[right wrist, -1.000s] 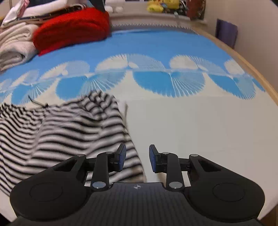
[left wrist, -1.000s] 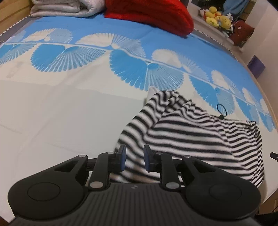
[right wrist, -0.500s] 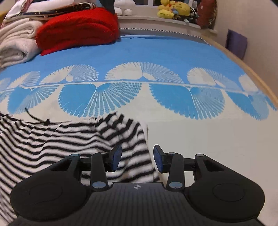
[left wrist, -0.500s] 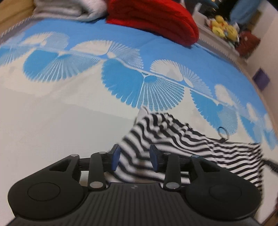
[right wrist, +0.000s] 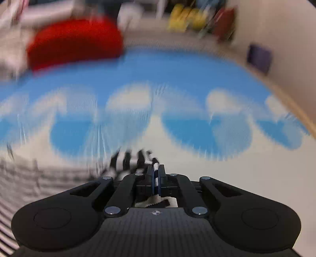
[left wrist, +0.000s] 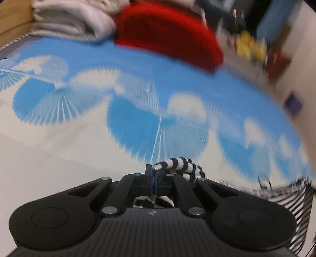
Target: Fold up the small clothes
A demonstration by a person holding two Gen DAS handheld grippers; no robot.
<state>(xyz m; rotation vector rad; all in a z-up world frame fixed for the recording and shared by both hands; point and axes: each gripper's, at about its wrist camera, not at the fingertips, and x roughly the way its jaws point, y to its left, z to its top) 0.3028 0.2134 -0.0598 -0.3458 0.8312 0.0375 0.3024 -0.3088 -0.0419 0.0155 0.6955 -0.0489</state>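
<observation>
A black-and-white striped garment (left wrist: 178, 165) lies on the blue-and-white bedspread (left wrist: 138, 94). My left gripper (left wrist: 154, 174) is shut on one corner of it, with striped cloth bunched just past the pads. The rest trails to the lower right (left wrist: 292, 199). My right gripper (right wrist: 156, 171) is shut on another corner of the striped garment (right wrist: 126, 158), which spreads to the left. Both views are motion-blurred.
A red folded blanket (left wrist: 167, 33) and grey folded towels (left wrist: 67, 23) sit at the far side of the bed. Yellow plush toys (right wrist: 185, 17) are on a shelf behind. The wall and bed edge (right wrist: 292, 106) are to the right.
Both grippers went from open over the garment's corners to shut on them. Both have moved forward and lifted the cloth, and the views are now blurred.
</observation>
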